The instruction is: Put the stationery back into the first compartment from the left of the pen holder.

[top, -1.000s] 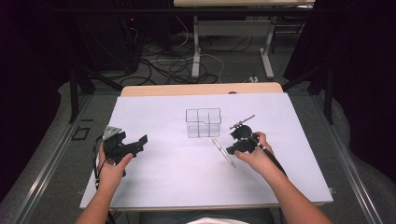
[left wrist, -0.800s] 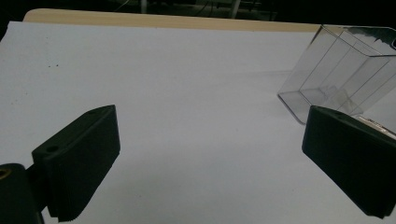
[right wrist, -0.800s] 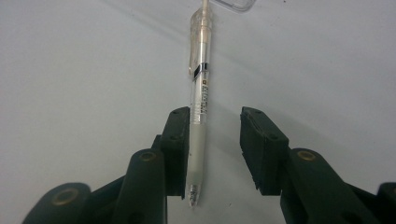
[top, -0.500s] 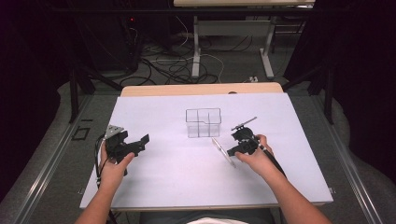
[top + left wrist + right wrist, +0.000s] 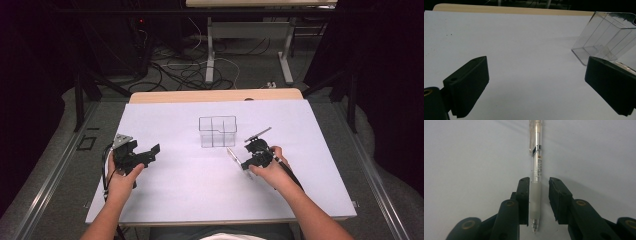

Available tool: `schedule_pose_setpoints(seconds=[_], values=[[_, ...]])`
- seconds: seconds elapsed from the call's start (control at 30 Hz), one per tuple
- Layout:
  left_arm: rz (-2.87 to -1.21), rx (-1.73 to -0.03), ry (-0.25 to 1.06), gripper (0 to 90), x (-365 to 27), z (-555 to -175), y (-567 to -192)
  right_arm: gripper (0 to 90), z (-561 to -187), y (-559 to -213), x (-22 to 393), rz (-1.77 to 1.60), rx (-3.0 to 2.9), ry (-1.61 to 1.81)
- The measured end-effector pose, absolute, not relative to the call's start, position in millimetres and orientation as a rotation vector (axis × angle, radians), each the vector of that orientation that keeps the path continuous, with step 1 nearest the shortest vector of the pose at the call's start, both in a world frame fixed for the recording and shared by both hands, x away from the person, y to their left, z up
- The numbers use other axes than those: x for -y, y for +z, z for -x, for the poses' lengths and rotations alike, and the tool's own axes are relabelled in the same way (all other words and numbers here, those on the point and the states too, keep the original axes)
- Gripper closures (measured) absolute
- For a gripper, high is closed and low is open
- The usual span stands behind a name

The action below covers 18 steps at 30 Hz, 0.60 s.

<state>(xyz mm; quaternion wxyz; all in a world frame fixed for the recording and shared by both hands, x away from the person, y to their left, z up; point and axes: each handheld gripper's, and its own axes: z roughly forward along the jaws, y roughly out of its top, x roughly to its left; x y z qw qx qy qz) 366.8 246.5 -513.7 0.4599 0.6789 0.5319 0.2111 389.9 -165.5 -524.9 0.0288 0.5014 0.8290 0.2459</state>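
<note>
A clear plastic pen (image 5: 535, 182) with a frosted grip and a small printed label, too fine to be read, is seen lying on the white table sheet (image 5: 175, 200) near the clear divided box (image 5: 217, 131). Its long axis runs along the right gripper (image 5: 537, 202), tip towards the camera. That gripper's jaws have just been closing around the grip; one pad touches, a gap remains at the other. The left gripper (image 5: 536, 85) is held wide apart, nothing between.

Bare counter (image 5: 175, 200) lies open all round the left tool (image 5: 142, 156). Ahead of the right tool (image 5: 244, 159) stands a clear box (image 5: 217, 131), the one obstacle; a pen (image 5: 535, 182) lies between its jaws.
</note>
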Motion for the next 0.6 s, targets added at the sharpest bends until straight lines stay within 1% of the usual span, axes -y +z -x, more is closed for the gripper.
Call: schedule_pose_setpoints(seconds=[0.23,0.33,0.5,0.6], values=[[-1.673,-1.309,0.519,5.5,-246.2,-366.9,-513.8,70.8,-389.4,-530.1,161.1,-1.534,-2.572,0.759],[-1.675,-1.308,0.521,5.5,-246.2,-367.1,-514.0,72.6,-389.3,-529.9,160.1,-1.579,-2.599,0.657],[-1.677,-1.307,0.521,5.5,-245.9,-367.6,-514.6,78.6,-389.5,-533.2,158.9,-1.570,-2.593,0.665],[-1.676,-1.309,0.522,5.5,-245.5,-367.5,-514.6,79.3,-389.6,-532.1,159.6,-1.602,-2.596,0.645]])
